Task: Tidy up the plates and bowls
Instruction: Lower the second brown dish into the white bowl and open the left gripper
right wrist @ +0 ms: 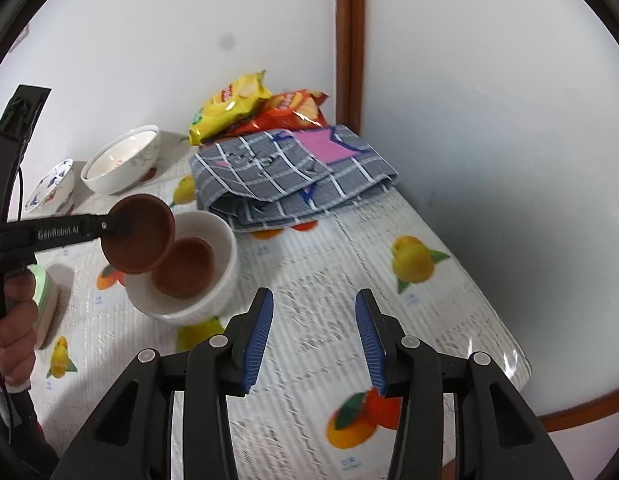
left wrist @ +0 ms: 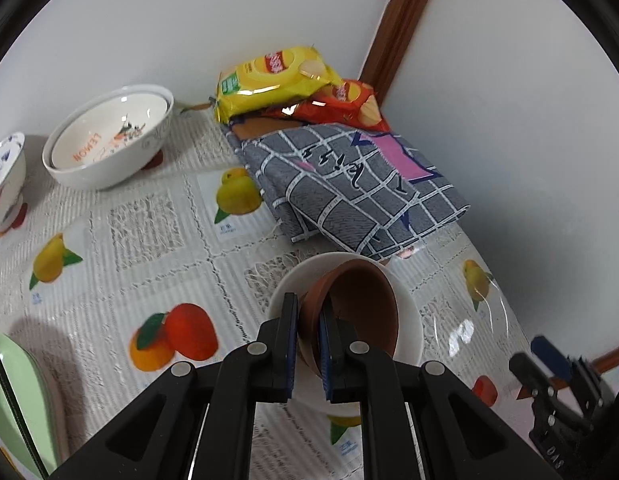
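Observation:
My left gripper [left wrist: 309,320] is shut on the rim of a small brown bowl [left wrist: 357,312], one finger inside it and one outside. The bowl hangs tilted just above a white bowl [left wrist: 411,320] on the fruit-print tablecloth. In the right wrist view the held brown bowl [right wrist: 137,236] sits over the white bowl's [right wrist: 229,256] left rim, and a second brown bowl [right wrist: 185,266] lies inside it. My right gripper [right wrist: 313,320] is open over bare cloth to the right of the white bowl, with nothing between its fingers.
Two nested white bowls [left wrist: 109,148] and a blue-patterned bowl [left wrist: 5,176] stand by the back wall. A folded grey checked cloth [left wrist: 349,188] and two chip bags [left wrist: 273,80] fill the corner. Green dishes [left wrist: 17,400] sit at the left. The table edge [right wrist: 517,364] runs at the right.

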`<state>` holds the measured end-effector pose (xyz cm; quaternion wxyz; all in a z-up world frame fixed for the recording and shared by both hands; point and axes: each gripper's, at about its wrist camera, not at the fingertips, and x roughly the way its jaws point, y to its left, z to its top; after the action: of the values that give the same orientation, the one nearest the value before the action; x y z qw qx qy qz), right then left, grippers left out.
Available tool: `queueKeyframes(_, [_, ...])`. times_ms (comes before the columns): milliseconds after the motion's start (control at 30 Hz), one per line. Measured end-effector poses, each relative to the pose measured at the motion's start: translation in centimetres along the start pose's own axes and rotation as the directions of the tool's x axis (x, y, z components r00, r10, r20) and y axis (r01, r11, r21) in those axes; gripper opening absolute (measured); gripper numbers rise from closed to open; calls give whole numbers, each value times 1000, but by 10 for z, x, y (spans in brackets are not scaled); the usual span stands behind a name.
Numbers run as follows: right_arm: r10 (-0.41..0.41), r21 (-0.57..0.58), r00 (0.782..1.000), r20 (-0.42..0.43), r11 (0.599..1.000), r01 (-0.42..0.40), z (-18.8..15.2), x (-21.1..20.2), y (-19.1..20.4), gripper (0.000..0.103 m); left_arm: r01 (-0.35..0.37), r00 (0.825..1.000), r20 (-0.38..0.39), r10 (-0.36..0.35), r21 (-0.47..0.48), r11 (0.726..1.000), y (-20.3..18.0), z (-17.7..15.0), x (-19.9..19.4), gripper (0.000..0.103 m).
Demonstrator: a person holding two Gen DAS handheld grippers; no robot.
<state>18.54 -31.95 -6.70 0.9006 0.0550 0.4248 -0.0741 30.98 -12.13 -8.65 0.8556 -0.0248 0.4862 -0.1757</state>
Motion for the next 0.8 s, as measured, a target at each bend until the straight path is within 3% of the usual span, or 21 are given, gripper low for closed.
queueKeyframes(300, [1,50,999,-53,999,2,-13,25,-24,43,-15,1000,-22,15,-22,1000,0,0,26,10])
queueKeyframes(800, [16,42,997,-79,999,-13,-23,35,-17,43,26,998,-49,-30,-76,997,7,-7,40,12])
